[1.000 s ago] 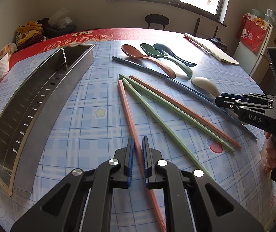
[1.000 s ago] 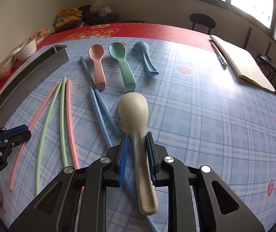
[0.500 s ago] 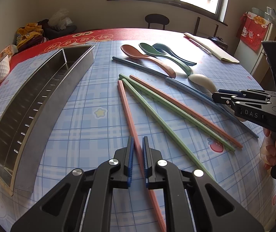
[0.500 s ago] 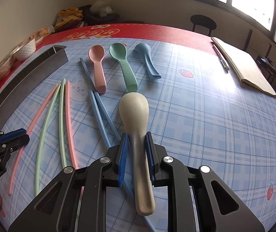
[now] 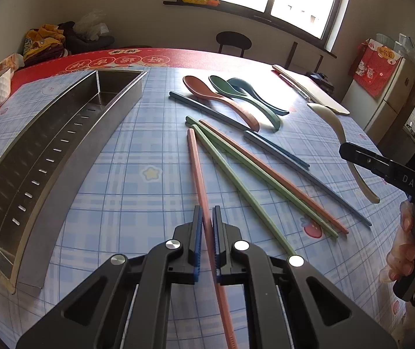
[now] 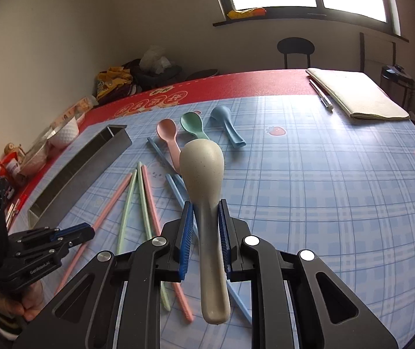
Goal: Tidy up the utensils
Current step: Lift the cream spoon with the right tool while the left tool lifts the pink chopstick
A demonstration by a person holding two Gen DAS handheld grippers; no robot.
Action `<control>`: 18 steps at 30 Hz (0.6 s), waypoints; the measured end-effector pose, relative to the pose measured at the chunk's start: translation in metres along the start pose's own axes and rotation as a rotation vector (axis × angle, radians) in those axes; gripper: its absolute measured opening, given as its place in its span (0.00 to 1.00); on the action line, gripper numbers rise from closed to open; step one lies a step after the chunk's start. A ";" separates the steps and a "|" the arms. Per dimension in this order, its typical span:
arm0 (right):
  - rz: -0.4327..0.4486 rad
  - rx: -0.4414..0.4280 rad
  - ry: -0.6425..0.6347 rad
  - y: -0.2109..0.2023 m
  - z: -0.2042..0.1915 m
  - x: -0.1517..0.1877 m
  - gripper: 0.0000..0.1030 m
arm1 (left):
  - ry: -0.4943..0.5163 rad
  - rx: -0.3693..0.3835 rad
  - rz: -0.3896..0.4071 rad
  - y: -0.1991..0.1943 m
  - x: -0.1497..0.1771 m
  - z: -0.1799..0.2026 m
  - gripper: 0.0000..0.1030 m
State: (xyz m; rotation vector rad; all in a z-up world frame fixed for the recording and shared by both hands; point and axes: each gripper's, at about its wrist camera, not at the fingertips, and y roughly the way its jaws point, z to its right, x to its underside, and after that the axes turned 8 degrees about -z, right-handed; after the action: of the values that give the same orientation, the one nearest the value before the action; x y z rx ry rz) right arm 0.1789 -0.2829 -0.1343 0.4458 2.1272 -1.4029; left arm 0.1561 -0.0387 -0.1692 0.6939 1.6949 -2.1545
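My left gripper (image 5: 206, 213) is shut on a pink chopstick (image 5: 196, 168) that still lies on the checked tablecloth; the right wrist view shows this gripper (image 6: 76, 234) low on the left. My right gripper (image 6: 205, 208) is shut on the handle of a cream spoon (image 6: 201, 163) and holds it up off the table, bowl pointing forward. From the left wrist view the cream spoon (image 5: 335, 125) hangs at the right in the right gripper (image 5: 343, 148). A long steel utensil tray (image 5: 62, 151) lies at the left with nothing in it.
Pink (image 5: 207, 93), green (image 5: 236, 93) and blue (image 5: 254, 93) spoons lie at the back. Two blue chopsticks (image 5: 277, 151), two green ones (image 5: 236, 180) and another pink one (image 5: 265, 171) lie in the middle. A notebook (image 6: 358, 96) with a pen sits far right, a white bowl (image 6: 65, 133) far left.
My right gripper has risen with the cream spoon, which has left the table and tipped bowl-up. The left gripper has stayed on the pink chopstick.
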 end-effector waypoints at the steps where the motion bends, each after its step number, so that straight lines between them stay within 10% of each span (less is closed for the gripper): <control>1: 0.011 -0.014 0.015 -0.001 0.000 0.001 0.17 | 0.001 0.007 0.004 -0.001 0.000 0.000 0.07; 18: -0.008 -0.117 0.092 0.009 -0.002 0.014 0.17 | -0.043 0.075 0.019 -0.029 -0.004 -0.011 0.05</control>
State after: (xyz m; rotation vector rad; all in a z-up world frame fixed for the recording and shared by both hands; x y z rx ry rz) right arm 0.1724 -0.2775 -0.1486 0.4652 2.2733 -1.2757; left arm 0.1463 -0.0214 -0.1451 0.6765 1.5866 -2.2135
